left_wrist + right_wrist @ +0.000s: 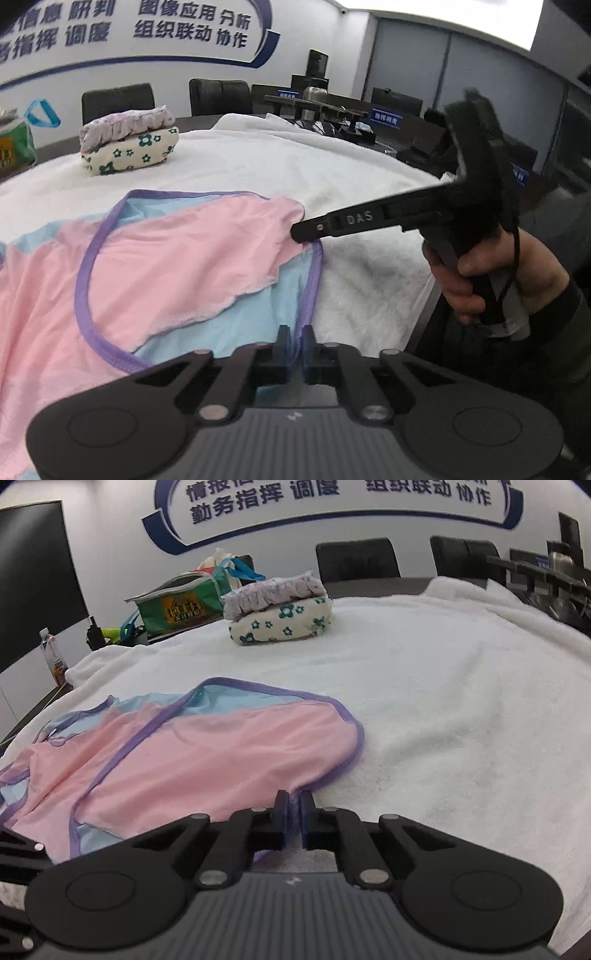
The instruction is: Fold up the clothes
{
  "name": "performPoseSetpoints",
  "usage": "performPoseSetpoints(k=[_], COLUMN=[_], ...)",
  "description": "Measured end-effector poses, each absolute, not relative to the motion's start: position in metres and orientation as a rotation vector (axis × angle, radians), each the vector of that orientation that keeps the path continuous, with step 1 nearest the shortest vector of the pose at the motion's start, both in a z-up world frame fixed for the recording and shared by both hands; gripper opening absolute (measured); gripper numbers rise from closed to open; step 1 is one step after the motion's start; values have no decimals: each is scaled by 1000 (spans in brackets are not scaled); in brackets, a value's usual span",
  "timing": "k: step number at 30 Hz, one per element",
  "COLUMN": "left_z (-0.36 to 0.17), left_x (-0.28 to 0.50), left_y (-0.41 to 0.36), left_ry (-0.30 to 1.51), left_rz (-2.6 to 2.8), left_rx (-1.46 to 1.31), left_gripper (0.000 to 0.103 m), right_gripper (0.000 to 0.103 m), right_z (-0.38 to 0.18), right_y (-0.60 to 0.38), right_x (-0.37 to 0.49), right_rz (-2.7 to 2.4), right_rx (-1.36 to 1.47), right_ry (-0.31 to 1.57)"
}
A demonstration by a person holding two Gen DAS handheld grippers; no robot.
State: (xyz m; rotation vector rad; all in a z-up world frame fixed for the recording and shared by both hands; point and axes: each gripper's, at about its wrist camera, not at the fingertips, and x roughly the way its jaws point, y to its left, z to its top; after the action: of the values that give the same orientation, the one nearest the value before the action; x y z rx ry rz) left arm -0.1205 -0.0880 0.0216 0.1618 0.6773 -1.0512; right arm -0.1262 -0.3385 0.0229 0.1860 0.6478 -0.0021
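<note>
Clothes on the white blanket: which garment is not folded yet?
The pink and blue garment with purple trim, spread flat near both grippers. The floral piece and the frilly lilac one on it sit folded in a stack at the far side.

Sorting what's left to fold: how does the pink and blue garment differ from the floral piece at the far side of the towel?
The pink and blue garment lies spread flat and open; the floral piece is a folded bundle. The garment has plain panels with purple trim; the floral piece is cream with green flowers. The garment is pinched at its edge by both grippers; the floral piece carries another folded cloth on top. Both rest on the white towel.
</note>
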Motion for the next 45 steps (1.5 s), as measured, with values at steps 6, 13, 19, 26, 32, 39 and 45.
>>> performPoseSetpoints(k=[6,13,19,26,32,39,45], left_z=[40,41,38,24,8,30,42], left_x=[-126,-146,-134,-107,-95,-103,-122], left_y=[-71,-31,73,104,114,134,112], left_ry=[657,563,553,620,700,604,558], left_rz=[-1186,-1219,-976,-725,-727,-676,-825], left_rx=[29,37,-49,-44,-108,-80,21], left_gripper=[0,50,56,55,4,48,56], right_gripper=[5,46,50,50,14,26,47], right_z=[48,50,62,17,3,16,24], right_y=[-330,-325,-295,-228,-234,-233,-287], right_x=[-144,-157,-189,-160,-160,-178,-186], right_rz=[-134,-247,219,460,490,449,248], right_rx=[16,-62,-41,-165,-121,-187,-195], right_ry=[632,589,402,526,536,532,535])
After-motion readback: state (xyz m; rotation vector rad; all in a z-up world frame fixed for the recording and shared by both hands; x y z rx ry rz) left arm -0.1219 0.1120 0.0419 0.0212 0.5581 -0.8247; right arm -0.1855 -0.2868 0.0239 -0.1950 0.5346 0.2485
